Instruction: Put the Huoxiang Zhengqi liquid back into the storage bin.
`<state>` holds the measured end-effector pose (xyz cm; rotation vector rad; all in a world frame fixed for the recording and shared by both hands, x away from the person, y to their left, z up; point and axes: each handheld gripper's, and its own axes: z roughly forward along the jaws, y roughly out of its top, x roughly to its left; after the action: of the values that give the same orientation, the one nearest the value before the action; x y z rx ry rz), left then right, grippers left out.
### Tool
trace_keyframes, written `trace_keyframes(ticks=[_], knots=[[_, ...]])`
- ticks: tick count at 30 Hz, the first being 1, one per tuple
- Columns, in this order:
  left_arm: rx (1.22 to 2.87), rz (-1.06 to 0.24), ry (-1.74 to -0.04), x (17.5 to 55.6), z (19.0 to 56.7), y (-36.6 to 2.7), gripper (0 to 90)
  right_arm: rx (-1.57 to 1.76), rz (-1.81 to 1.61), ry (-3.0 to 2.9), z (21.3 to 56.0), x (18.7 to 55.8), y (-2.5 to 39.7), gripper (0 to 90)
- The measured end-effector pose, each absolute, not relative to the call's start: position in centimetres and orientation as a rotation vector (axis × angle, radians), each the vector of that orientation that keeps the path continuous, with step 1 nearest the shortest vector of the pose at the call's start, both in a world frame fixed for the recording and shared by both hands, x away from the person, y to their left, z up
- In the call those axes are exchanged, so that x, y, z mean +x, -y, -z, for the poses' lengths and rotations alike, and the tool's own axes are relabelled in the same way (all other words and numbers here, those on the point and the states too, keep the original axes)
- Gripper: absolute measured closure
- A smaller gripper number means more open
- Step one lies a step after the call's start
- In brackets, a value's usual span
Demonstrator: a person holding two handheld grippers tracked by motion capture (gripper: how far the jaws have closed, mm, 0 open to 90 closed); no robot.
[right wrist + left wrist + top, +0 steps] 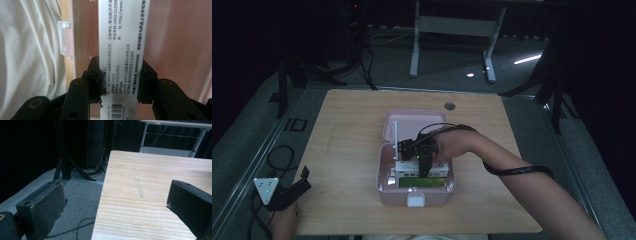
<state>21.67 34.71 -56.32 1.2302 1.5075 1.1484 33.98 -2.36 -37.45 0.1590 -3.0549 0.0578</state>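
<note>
On the wooden table (347,150) a pink box (384,187) sits open a little toward six o'clock of centre, its lid (412,120) laid back toward twelve o'clock. The right gripper (424,167) reaches down into the box, the person's right hand (452,145) coming in from four o'clock. In the right gripper view its jaws are clamped on either edge of a white carton (121,50) printed with black text and a barcode, pink wall behind it and a clear latch (65,37) at about ten o'clock. From the high view, other cartons seem to lie in the box, one with a green face (422,183) near the front wall, though the light is too dim to be sure. The left gripper (292,192) rests at the table's eight o'clock corner, off the edge; in the left gripper view its jaws stand wide apart with nothing between them, over the table (150,195) edge and grey floor (80,202).
</note>
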Motion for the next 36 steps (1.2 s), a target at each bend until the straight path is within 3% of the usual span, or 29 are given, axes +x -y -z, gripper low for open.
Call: trace_keyframes(ticks=[15,36], knots=[[1.229,-1.149,-1.507,21.7,56.3,-34.7,2.1,0.125,-0.107,3.012,42.5,34.2,2.7,61.8],[1.233,-1.153,-1.507,21.7,56.3,-34.7,2.1,0.116,-0.131,2.978,45.7,33.9,3.3,61.6]])
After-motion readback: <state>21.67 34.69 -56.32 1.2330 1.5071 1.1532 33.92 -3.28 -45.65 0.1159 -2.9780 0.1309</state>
